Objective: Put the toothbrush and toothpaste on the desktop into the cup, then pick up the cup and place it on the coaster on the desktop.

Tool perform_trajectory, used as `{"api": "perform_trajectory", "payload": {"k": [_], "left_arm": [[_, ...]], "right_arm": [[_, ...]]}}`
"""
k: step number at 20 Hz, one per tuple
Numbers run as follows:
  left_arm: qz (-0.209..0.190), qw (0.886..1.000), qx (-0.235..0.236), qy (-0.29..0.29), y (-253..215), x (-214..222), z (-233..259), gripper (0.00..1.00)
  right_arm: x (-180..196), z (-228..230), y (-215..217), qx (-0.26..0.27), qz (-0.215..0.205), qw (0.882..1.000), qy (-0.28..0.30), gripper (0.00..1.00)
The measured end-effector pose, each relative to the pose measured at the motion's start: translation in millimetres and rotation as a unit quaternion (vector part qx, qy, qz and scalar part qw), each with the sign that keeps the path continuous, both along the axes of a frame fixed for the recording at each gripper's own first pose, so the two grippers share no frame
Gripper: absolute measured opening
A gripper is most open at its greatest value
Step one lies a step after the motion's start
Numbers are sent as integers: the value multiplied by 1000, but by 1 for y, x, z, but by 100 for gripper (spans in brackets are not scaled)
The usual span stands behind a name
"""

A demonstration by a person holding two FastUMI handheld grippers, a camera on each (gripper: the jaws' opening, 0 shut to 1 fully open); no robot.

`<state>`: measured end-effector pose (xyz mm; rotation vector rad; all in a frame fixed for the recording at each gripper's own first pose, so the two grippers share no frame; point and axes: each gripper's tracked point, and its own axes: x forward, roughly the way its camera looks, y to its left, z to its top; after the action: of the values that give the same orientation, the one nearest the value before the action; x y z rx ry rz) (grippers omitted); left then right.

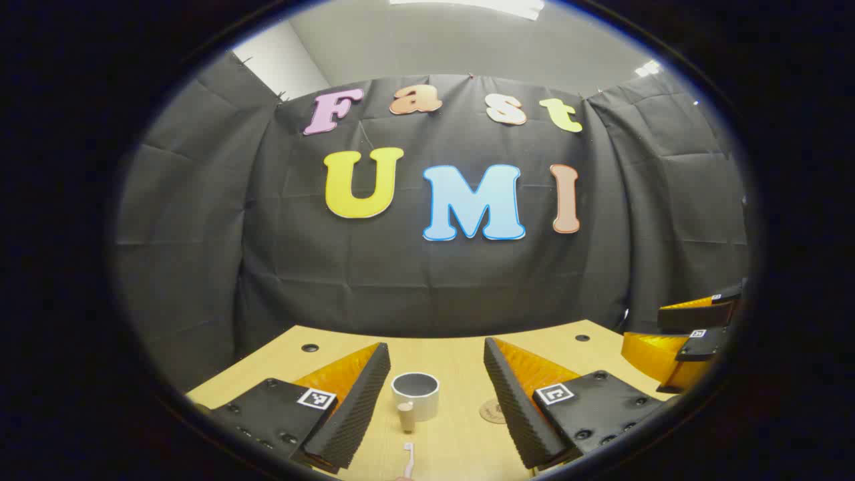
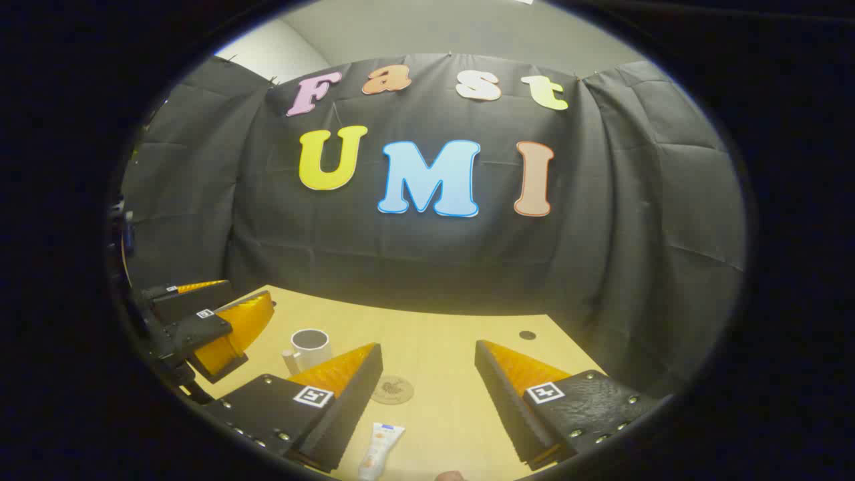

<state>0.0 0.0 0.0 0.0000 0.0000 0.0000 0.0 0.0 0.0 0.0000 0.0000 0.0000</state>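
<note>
I see both hand-held grippers, left (image 1: 437, 394) and right (image 2: 427, 394), spread wide above the tabletop (image 1: 461, 354); cup (image 1: 415, 394), toothbrush (image 1: 408, 459), toothpaste (image 2: 379, 450) and coaster (image 2: 392, 389) lie apart.

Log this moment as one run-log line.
left gripper open | right gripper open | cup empty | toothbrush, toothpaste on desk

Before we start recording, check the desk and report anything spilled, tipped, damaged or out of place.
Nothing stands out. The cup stands upright and empty on the desk, the coaster lies flat and bare, and the toothbrush and toothpaste lie on the desk. Both grippers are open.
</note>
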Motion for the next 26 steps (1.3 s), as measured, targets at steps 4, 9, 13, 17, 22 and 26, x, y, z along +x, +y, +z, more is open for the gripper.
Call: {"api": "perform_trajectory", "payload": {"k": [4, 9, 13, 17, 22, 26], "left_arm": [[2, 1000, 0, 2, 0, -1, -2, 100], [5, 1000, 0, 6, 0, -2, -7, 100], [6, 1000, -2, 8, -3, -2, -7, 100], [6, 1000, 1, 9, -6, -2, -8, 93], [-8, 1000, 12, 25, -12, 0, -19, 93], [-22, 997, 6, 77, -13, 0, -49, 93]], "right_arm": [[-2, -3, -1, 0, -1, 1000, 1, 89], [-3, -5, -2, -2, -3, 1000, 3, 89], [-4, -5, -4, -1, -4, 1000, 3, 89], [-3, -7, -5, 4, -3, 1000, 4, 89], [0, -18, -2, 13, -1, 1000, 26, 89], [4, -42, 6, 25, 5, 997, 74, 89]]}}
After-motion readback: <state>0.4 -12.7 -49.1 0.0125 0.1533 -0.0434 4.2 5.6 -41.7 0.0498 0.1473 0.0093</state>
